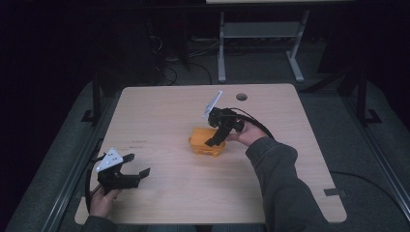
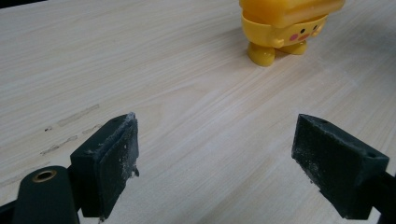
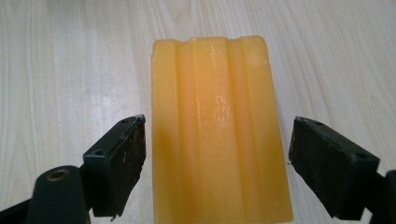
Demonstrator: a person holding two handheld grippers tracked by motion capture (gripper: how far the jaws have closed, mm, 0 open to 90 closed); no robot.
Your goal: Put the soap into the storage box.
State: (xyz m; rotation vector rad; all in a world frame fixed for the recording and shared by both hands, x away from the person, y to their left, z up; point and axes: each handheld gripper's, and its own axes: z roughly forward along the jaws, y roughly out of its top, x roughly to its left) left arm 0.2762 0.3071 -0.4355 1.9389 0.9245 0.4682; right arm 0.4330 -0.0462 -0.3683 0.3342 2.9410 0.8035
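Toy: yellow toy (image 1: 207, 141) mid-table (image 1: 164, 116), standing on stubby feet; face toward left gripper.
Long axis: ridged top (image 3: 217, 126) runs straight away between right jaws.
Right gripper (image 1: 216, 140): spread wide, straddling toy, apart.
Left gripper (image 1: 137, 164): released, near-left table, well apart.

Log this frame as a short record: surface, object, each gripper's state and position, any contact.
surface: light wooden table
object: yellow toy with small feet and a painted face, standing near the table's middle
left gripper: open, low over the near left part of the table, apart from the toy, holding nothing
right gripper: open, tilted down over the toy, one jaw on either side of its ridged top
contact: none visible between the jaws and the toy
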